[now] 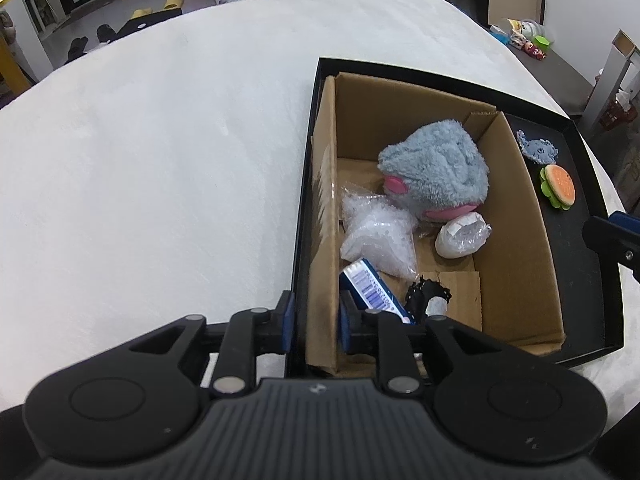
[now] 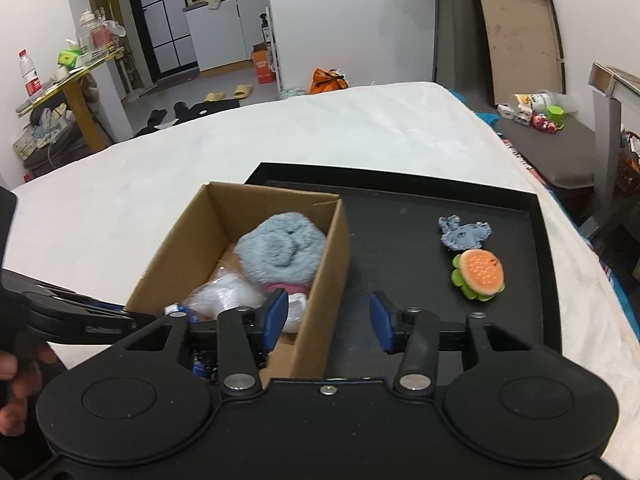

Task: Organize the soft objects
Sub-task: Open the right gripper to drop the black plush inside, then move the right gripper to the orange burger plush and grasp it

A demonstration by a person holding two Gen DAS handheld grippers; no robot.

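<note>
Blue-padded fingers of the left gripper [image 1: 316, 320] sit closest, straddling the near-left wall of the cardboard box [image 1: 326, 200], one pad outside, one inside; whether they press the wall I cannot tell. Corrugated, matte brown, that box stands in the left part of a shallow black tray [image 1: 600, 280] with a raised rim, all on a white, softly napped bedcover [image 1: 160, 160].

Inside the box, from the left: a crinkled clear plastic bag [image 1: 378, 236], a blue barcode-printed pack [image 1: 372, 288] leaning at the near end, something black and ragged [image 1: 424, 294] beside it, a fluffy grey plush with pink patches [image 1: 436, 172] bulging toward the far wall, and a white lump wrapped in shiny film [image 1: 462, 234] just below it.

Over to the right gripper [image 2: 328, 322]: jaws spread wide, left pad over the box's right wall, right pad over bare tray floor. Right of the box the tray floor lies smooth and open, then a flat grey fuzzy animal patch [image 2: 464, 234] and, almost touching it, a round orange-and-green burger toy [image 2: 478, 274] near the tray's right rim.
</note>
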